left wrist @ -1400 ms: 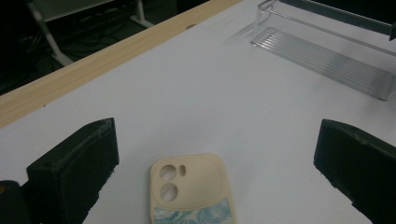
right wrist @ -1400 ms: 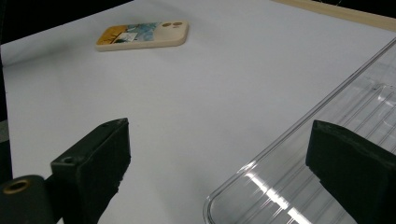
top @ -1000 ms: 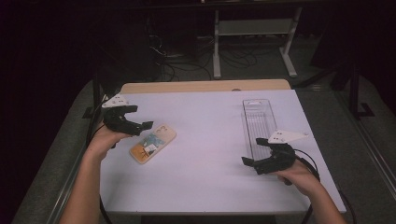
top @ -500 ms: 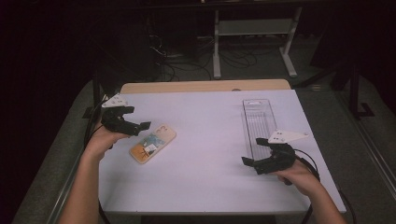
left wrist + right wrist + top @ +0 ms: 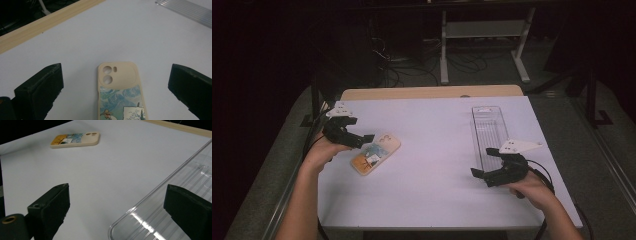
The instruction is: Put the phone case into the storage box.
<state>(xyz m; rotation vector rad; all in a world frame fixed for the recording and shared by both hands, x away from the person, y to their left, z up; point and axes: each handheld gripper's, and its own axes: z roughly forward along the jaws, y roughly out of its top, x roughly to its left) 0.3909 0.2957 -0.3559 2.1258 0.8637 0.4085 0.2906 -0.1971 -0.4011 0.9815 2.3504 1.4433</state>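
Change since earlier: hardly any movement can be made out in the high view; the left claw (image 5: 368, 137) has been kept at the far end of the phone case (image 5: 375, 154), and the right claw has been left where it was.
Left claw: held wide open, nothing gripped; in the left gripper view the case (image 5: 120, 91) is seen lying between the two jaws, neither of which is touching it.
Phone case position: flat on the white tabletop (image 5: 432, 130), left of centre, set at a slant, camera cut-outs towards the far end, picture side up.
Phone case handling: judged to be light, thin and somewhat flexible, probably soft plastic with a smooth, slightly slippery skin; not fragile. Since it lies flat and low, it would best be taken across its two long edges near the middle, jaws brought right down to the tabletop.
Writing and brands: no brand or legible text can be read; a painted scene with a swirling blue sky and a figure in a straw hat is printed on it.
Right claw (image 5: 482, 167): open wide, nothing held, poised near the near end of the clear tray (image 5: 490, 131) on the right.
Clear tray: empty, ribbed, transparent plastic; well apart from the case.
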